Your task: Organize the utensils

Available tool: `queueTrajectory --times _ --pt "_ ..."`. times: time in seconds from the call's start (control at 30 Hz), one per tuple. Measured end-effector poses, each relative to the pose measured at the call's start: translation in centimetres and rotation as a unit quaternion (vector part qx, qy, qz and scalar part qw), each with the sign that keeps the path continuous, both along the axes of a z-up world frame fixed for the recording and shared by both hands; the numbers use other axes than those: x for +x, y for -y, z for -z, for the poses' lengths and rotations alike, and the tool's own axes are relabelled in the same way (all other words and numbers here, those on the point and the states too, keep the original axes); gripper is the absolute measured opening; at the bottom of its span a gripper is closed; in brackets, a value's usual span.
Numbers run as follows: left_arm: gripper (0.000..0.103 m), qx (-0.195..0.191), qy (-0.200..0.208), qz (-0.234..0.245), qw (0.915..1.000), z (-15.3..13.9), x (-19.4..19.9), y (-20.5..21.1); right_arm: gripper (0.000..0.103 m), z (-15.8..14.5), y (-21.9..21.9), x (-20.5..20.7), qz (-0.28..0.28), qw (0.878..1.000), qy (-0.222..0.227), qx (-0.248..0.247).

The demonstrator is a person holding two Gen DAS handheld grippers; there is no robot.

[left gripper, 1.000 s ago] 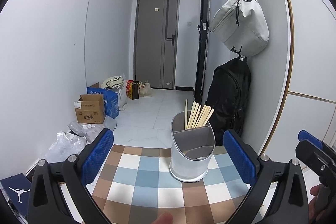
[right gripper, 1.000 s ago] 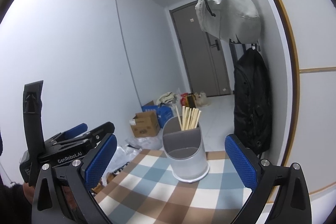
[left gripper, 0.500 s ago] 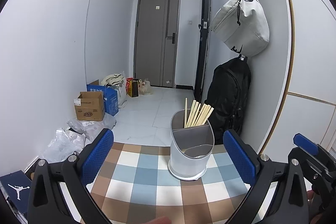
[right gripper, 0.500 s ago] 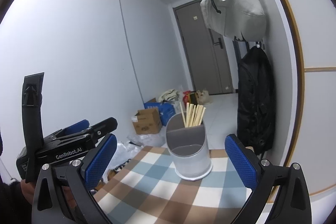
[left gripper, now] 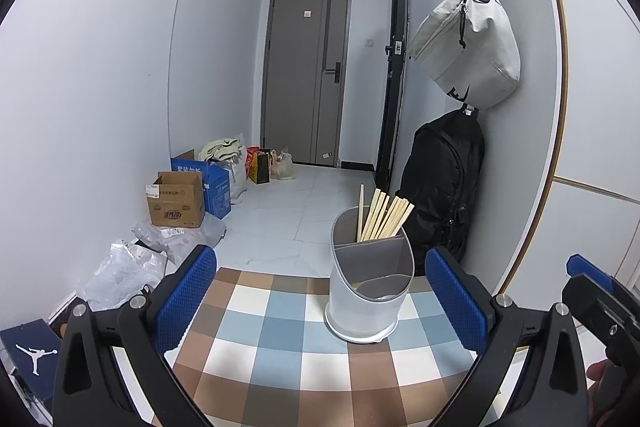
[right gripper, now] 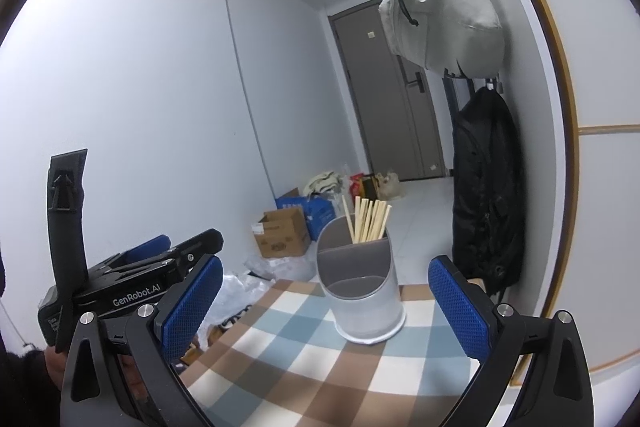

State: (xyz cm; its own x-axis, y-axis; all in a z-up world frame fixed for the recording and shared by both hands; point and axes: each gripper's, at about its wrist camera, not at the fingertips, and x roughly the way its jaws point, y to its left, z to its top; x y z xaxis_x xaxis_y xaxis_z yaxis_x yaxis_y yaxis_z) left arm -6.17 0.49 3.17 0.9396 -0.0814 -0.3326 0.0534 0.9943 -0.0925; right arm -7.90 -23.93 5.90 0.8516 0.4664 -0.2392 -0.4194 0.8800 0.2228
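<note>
Wooden chopsticks (left gripper: 382, 214) upright in grey holder (left gripper: 370, 291) near checkered table's (left gripper: 280, 359) far edge; left gripper (left gripper: 320, 301) and right gripper (right gripper: 326, 311) both spread apart, empty.

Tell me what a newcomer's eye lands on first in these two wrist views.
First, the white utensil holder standing upright on the checked tablecloth, with a bundle of wooden chopsticks fanning out of its rear compartment; the front compartment looks empty. Next, the open left gripper and open right gripper frame it, both holding nothing. Behind, a pale grey bag hangs on the wall above a black backpack.
</note>
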Motion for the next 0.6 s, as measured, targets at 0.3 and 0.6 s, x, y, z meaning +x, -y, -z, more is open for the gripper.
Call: queueTrajectory --times 0.3,0.6 --pt "0.102 0.003 -0.001 0.005 1.0000 0.17 -0.05 0.34 0.103 -0.05 0.07 0.01 0.001 1.000 -0.002 0.000" --pt "0.102 -0.005 -0.002 0.002 1.0000 0.18 0.17 0.35 0.103 -0.09 0.37 0.15 0.000 1.000 -0.006 0.003"
